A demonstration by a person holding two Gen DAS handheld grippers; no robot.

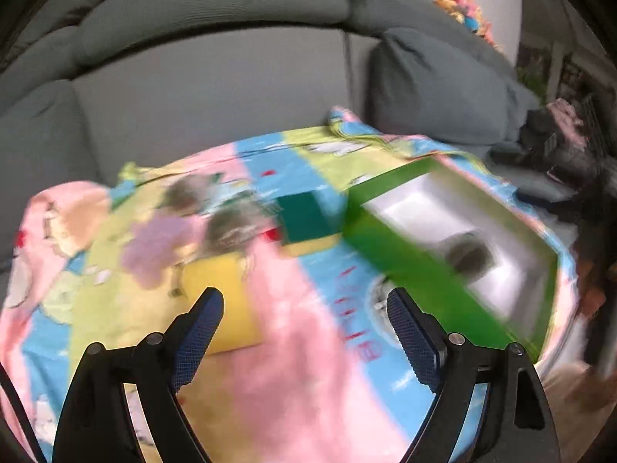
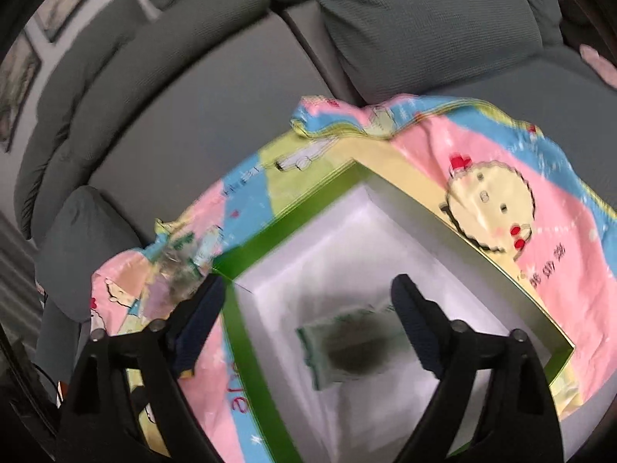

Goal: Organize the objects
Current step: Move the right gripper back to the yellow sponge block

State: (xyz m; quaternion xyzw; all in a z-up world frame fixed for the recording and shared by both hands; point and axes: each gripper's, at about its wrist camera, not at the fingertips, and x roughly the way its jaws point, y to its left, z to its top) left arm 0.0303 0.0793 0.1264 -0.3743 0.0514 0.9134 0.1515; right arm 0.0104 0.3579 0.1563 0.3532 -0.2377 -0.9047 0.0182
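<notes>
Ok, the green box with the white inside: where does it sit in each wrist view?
Left wrist view: the green box lies right of centre, beyond the right finger of the open hand-held gripper.
Right wrist view: the green box fills the lower centre, directly under the open hand-held gripper, with a dark item inside.
Shared landmark: the pastel cartoon cloth under the box, with the grey sofa behind.

Motion blur smears the dark item [image 2: 353, 347] inside the green-walled, white-lined box [image 2: 246, 332]; its identity stays unclear.
</notes>
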